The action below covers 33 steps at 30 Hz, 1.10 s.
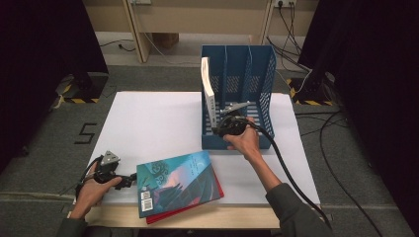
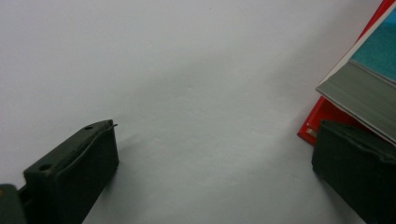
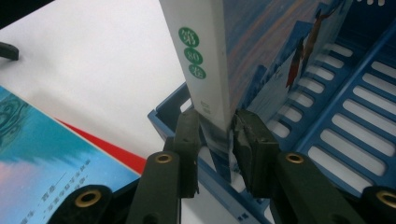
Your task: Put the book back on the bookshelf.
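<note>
Teal and red, two books point(image 1: 178, 185) lie stacked beside your left gripper point(image 1: 129, 179), whose jaws stand wide apart and empty. Further right, your right gripper point(image 3: 215, 135) is clamped on the spine of the white book point(image 1: 208, 89), standing in the leftmost slot of the blue file rack point(image 1: 267, 79). It looks stiff but glossy, likely slippery; hold low on the spine.

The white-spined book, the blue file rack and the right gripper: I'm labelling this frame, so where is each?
white-spined book point(image 3: 205, 70), right gripper view, on its spine.
blue file rack point(image 1: 262, 74), high view, on its right side wall.
right gripper point(image 3: 217, 140), right gripper view, between its fingertips, shut on the book's spine.
</note>
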Each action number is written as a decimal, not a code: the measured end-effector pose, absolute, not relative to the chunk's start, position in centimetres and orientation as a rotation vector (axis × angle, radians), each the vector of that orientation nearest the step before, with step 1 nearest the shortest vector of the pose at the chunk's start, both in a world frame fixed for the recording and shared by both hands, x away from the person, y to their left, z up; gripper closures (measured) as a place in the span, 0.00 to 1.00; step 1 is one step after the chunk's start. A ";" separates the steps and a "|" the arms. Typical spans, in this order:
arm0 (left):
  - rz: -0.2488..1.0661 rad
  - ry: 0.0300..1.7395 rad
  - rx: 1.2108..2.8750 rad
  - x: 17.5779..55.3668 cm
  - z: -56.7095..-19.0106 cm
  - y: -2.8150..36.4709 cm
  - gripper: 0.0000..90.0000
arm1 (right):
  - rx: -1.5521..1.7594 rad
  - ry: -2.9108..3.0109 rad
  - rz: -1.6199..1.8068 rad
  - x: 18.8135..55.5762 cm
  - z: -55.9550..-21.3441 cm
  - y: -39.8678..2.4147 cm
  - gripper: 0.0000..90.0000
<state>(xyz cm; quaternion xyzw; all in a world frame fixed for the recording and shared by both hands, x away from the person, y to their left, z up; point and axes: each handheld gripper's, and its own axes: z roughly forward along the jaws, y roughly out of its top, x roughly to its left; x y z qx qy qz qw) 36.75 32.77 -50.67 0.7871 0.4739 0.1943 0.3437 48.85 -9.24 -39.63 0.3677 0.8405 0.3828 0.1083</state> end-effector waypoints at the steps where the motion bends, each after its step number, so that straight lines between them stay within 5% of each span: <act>1: 0.504 1.232 2.045 36.7 -50.7 32.8 0.00 | 1.088 2.467 1.135 49.0 -39.7 -9.2 0.80; 23: 0.504 1.232 2.044 36.7 -50.7 32.8 0.00 | 1.150 2.412 1.145 51.3 -39.9 -8.9 0.79; 33: 0.503 1.232 2.045 36.8 -50.7 32.8 0.00 | 1.157 2.421 1.131 49.4 -38.3 -10.3 0.60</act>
